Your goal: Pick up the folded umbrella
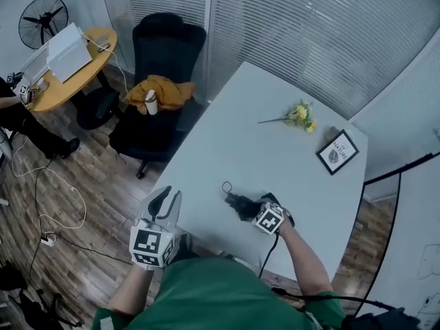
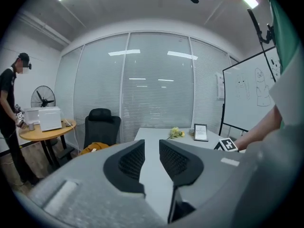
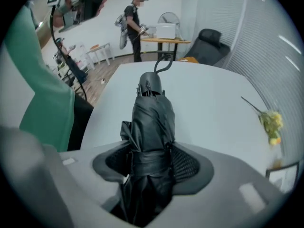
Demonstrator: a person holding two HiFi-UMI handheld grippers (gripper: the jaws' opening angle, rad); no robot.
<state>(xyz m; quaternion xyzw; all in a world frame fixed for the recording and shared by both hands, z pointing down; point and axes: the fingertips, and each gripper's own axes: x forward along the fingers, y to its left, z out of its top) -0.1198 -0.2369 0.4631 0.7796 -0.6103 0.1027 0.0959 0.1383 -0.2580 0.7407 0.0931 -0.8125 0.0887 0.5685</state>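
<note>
**R tongs on the umbrella, L tongs free**

The white table fills my head view. My left tongs hang off its 8 o'clock edge, jaws a narrow gap apart w/ nothing btwn. My right tongs point steeply down, pads against both sides of the folded umbrella. It lies near the table's 6 o'clock edge, cord loop at its 11 o'clock end. Picture frame sits at 3 o'clock, yellow flower at 1.

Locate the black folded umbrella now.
Head view: the black folded umbrella is at the white table's near edge, right of centre, between the right gripper's jaws.
</note>
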